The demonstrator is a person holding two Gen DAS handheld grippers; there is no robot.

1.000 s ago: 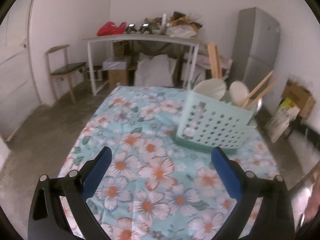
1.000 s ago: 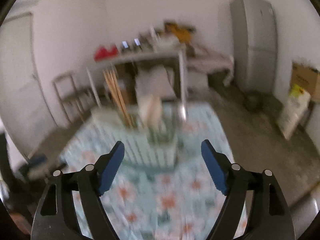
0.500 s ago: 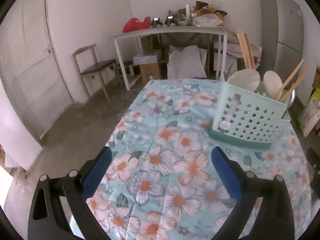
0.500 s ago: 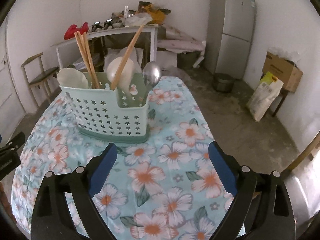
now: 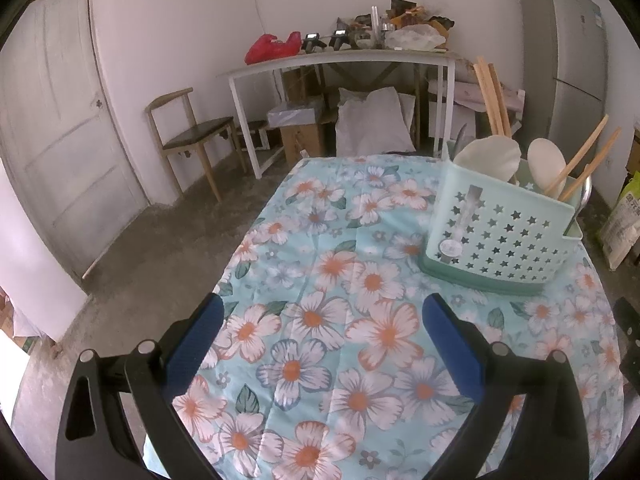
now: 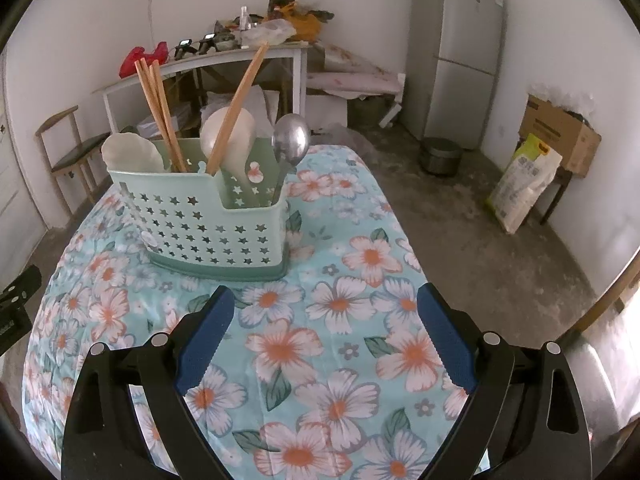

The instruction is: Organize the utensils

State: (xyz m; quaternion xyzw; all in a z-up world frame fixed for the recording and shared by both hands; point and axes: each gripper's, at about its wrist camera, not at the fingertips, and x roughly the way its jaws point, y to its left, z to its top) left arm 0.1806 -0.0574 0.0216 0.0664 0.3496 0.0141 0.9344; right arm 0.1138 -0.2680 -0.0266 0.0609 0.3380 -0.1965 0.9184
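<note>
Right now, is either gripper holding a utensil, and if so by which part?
Nothing is held. The left gripper and right gripper both stand open over the floral tablecloth; the utensils all sit in the green caddy.

Mint star-holed caddy [image 6: 208, 232] upright on floral cloth, chopsticks [image 6: 158, 112], spoons [image 6: 290, 144] standing inside
</note>
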